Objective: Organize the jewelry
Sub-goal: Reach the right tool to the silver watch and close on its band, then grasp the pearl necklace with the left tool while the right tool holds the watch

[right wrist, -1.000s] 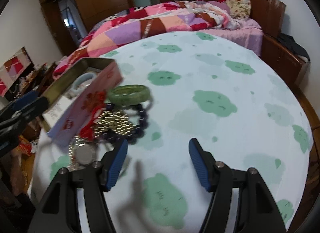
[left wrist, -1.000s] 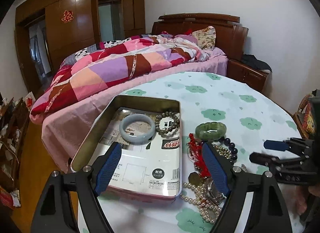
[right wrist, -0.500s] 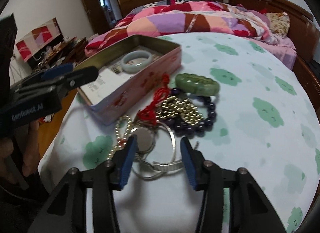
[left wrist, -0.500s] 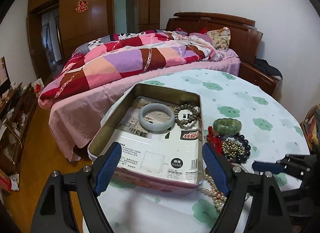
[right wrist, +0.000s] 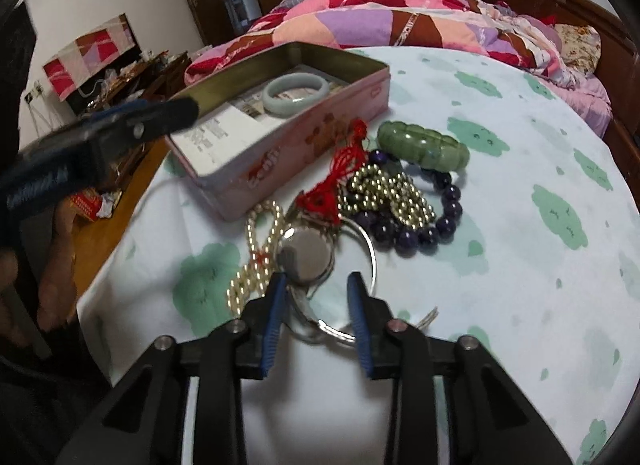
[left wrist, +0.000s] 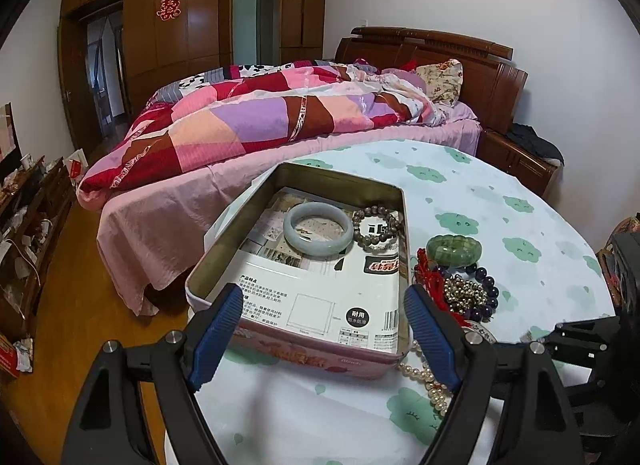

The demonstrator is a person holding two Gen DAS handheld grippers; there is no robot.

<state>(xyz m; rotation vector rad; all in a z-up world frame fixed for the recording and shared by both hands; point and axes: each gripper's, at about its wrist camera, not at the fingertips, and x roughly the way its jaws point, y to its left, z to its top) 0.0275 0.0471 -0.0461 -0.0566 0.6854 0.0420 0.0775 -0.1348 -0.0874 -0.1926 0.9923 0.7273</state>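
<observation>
You're holding the left gripper (left wrist: 324,329) low at the near end of the pink tin box (left wrist: 304,353), with its blue fingers (left wrist: 218,329) spread wide and gripping nothing. The box is sitting on the round table (left wrist: 520,233) under a cloud-print cloth, and it's lined with printed paper. Inside, toward the far end, a pale jade bangle (left wrist: 318,228) is lying flat, and a grey-brown bead bracelet (left wrist: 378,223) is resting just beside it, close to the right wall.

Your right gripper (right wrist: 318,319) is sitting down by the jewelry pile next to the box. Its fingers (right wrist: 274,317) are partly closed and straddling the silver bangle (right wrist: 362,265) and the round silver watch (right wrist: 306,255), but they're not pinching either one as far as I can see, so it's loose. The frame is a bit blurry there, so whether a pad is touching the metal, I can't tell.

The rest of the pile is lying beyond that: a pearl strand (right wrist: 256,257) left of the watch, a red tassel knot (right wrist: 338,173) against the box's side, a gold bead cluster (right wrist: 386,195) lying on a dark purple bead bracelet (right wrist: 420,225), and a chunky green jade bracelet (right wrist: 422,145) at the far side, resting on the purple beads. Behind the table a bed (left wrist: 280,113) with a patchwork quilt is filling the background.
</observation>
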